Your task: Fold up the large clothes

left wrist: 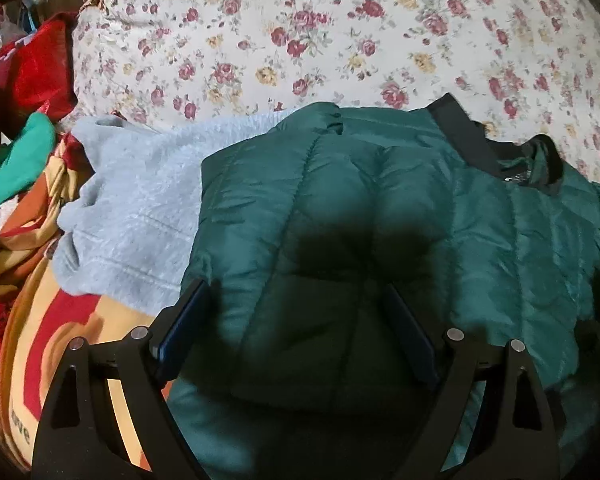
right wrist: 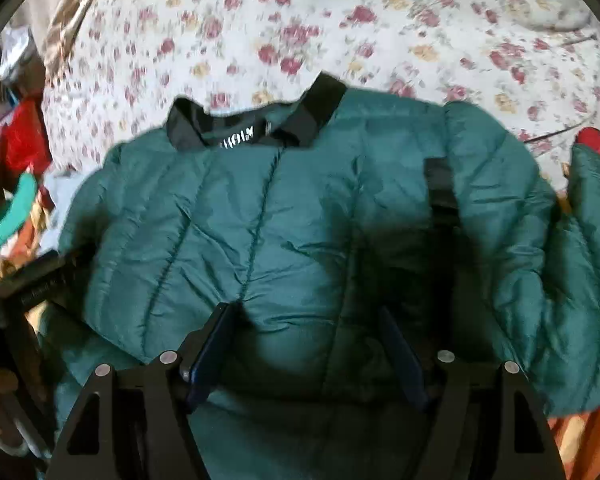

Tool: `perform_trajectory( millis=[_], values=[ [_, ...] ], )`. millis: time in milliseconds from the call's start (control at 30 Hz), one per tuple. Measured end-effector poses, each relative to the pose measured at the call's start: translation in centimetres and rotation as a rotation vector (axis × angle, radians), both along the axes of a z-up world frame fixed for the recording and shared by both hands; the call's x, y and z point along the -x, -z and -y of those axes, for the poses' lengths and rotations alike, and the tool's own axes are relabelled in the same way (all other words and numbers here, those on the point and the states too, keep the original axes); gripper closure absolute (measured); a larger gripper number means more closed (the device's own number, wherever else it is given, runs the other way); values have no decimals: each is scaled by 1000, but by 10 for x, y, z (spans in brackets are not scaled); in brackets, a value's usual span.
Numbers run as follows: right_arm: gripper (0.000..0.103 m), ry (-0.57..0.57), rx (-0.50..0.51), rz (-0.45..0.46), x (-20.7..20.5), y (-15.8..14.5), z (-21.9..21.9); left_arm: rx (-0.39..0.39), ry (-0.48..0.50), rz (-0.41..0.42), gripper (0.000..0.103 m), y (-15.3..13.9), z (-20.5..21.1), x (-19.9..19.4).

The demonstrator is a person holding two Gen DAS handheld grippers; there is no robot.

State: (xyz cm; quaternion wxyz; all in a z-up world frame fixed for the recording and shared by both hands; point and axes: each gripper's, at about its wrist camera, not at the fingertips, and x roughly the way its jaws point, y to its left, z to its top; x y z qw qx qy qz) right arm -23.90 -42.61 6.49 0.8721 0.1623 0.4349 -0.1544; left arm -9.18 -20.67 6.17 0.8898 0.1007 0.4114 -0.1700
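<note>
My left claw [left wrist: 296, 332] hung wide open over the near left part of the jacket [left wrist: 380, 208], holding nothing, its two fingers [left wrist: 184, 320] spread with quilted green cloth showing between them. My right claw [right wrist: 304, 344] was just as wide and just as empty, poised over the lower middle of the same jacket [right wrist: 260, 216]. The jacket lay spread on the floral bedspread [left wrist: 300, 32], collar [right wrist: 300, 120] at the far end, so its long axis ran straight away from both claws, hem toward me and neck away. From the left view the collar [left wrist: 480, 140] sat off to the far right, which told me the left claw was over the left flank, close beside the grey fleece [left wrist: 140, 200] that the jacket partly overlapped. From the right view a sleeve [right wrist: 520, 208] bulged out to the right and curled back toward the near edge, and I judged the right claw the nearer one to it. Whether either claw touched the cloth I could not tell; the shadows under the fingers suggested they were close. A heap of red, green and orange clothes [left wrist: 20, 140] lay off to the left. I took the fold as barely begun, with the sleeve as the likely first thing to bring in across the body.
</note>
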Motion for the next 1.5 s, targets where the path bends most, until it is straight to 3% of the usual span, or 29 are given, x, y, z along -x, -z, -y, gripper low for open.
perform_trajectory(
  millis=[233,567,633,867,1100,1500],
  values=[
    [28,13,39,0,5,-11,-9,51,20,-6,15,-17,-4,18],
    [27,11,40,-78,-4,10,-6,8,37,-55,15,-1,4,25],
    [27,14,37,-68,0,4,-7,7,35,-60,15,1,3,27],
    [27,23,109,-3,29,-29,-12,121,52,-76,15,-24,-6,50],
    [26,79,154,27,60,-56,8,128,102,-11,15,-50,-3,82],
    [25,210,220,32,107,-77,71,142,100,-11,15,-59,0,87]
  ],
)
